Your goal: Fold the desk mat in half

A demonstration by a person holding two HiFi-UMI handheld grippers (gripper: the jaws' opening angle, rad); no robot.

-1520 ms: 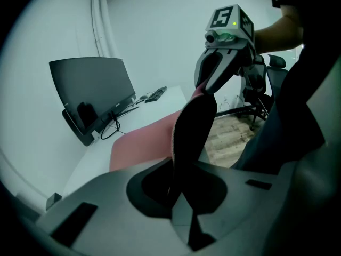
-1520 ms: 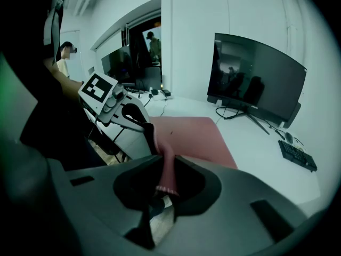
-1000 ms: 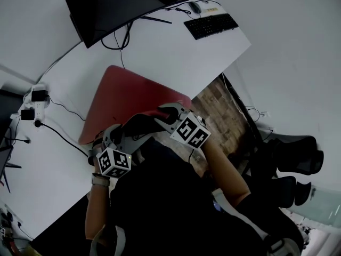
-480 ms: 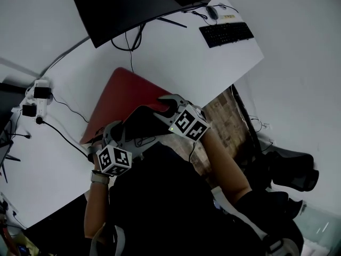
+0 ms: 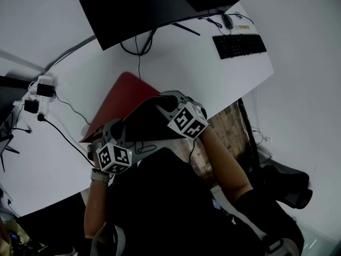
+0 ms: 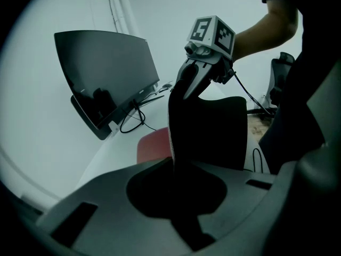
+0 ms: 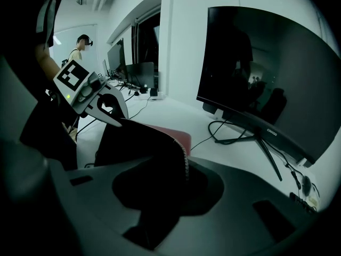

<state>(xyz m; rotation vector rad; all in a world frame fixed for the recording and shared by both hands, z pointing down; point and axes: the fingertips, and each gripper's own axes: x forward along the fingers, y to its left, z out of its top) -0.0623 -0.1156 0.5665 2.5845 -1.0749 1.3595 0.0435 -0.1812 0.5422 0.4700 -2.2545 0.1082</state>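
Note:
The desk mat, red on top (image 5: 118,101) and black underneath (image 5: 149,122), lies on the white desk (image 5: 58,159) with its near edge lifted and curled toward the monitor. My left gripper (image 5: 105,134) is shut on the left near corner; in the left gripper view the black sheet (image 6: 210,135) rises out of its jaws. My right gripper (image 5: 163,103) grips the right near corner. Its jaws have just been closing, with the mat's stitched edge (image 7: 184,156) between them. Each gripper shows in the other's view: right gripper (image 6: 186,89), left gripper (image 7: 113,116).
A large curved monitor (image 5: 160,4) stands at the desk's back, with cables (image 5: 136,47) under it. A keyboard (image 5: 240,46) and a mouse (image 5: 229,20) lie at the far right. Power adapters (image 5: 37,92) sit at the left edge. An office chair (image 5: 287,180) is on the right.
Both grippers have carried the mat's lifted edge farther toward the monitor. More black underside shows and less of the red top is uncovered.

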